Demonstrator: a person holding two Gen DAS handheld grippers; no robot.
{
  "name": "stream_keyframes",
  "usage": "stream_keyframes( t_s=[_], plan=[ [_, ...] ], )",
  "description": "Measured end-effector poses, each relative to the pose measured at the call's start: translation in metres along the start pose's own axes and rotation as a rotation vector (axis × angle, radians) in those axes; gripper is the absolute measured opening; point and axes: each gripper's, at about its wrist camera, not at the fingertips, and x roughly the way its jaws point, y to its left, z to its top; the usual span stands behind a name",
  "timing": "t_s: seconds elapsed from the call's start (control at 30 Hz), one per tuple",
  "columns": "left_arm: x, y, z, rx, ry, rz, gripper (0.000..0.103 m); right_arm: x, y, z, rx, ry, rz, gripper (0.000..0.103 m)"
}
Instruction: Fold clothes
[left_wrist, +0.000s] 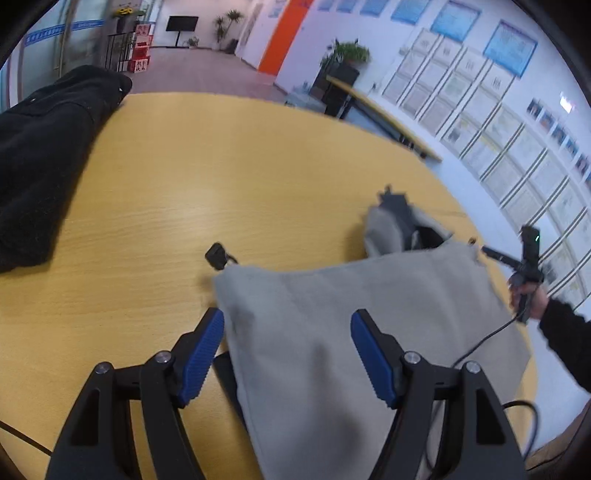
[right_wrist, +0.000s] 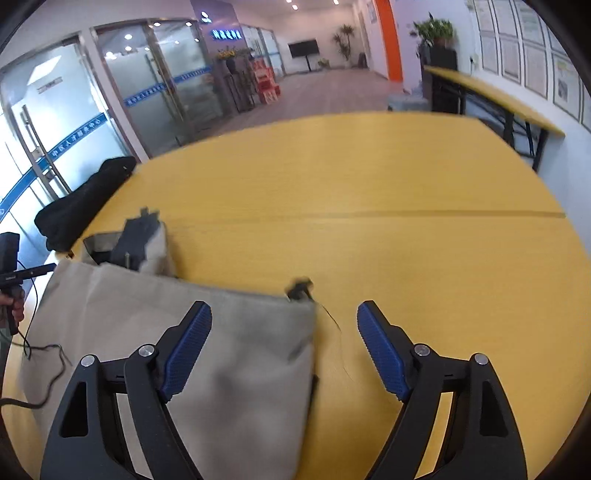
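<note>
A grey garment (left_wrist: 354, 325) lies folded flat on the yellow table (left_wrist: 221, 166). A dark inner part (left_wrist: 402, 218) sticks out at its far end. In the right wrist view the same garment (right_wrist: 207, 339) lies left of centre. My left gripper (left_wrist: 288, 354) is open and hovers above the garment's left edge, holding nothing. My right gripper (right_wrist: 284, 347) is open above the garment's right edge, holding nothing. In the left wrist view, the right hand and its gripper handle (left_wrist: 524, 273) show at the far right.
A black garment (left_wrist: 44, 155) lies heaped at the table's far left edge; it also shows in the right wrist view (right_wrist: 85, 199). A small black tag with a cord (left_wrist: 218, 256) lies by the grey garment's corner. A cable (left_wrist: 491, 336) trails over the garment's right side.
</note>
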Motion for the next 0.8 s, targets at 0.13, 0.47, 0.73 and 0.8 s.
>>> stream_keyframes(
  t_s=[0.13,0.47,0.73,0.8],
  plan=[
    [0.020,0.023,0.008,-0.104,0.045,0.001,0.075,0.030,-0.028,-0.011,0.109,0.112,0.071,0.076],
    [0.034,0.034,0.016,-0.169,0.055,-0.141,0.016,0.000,-0.005,0.003,-0.005,-0.043,0.133,0.004],
    [0.011,0.048,0.016,-0.127,0.041,-0.125,0.010,0.004,-0.004,0.005,-0.045,-0.061,0.090,0.004],
    [0.010,0.046,0.014,-0.095,0.067,-0.089,0.011,0.015,-0.001,0.006,-0.046,-0.038,0.073,0.004]
  ],
)
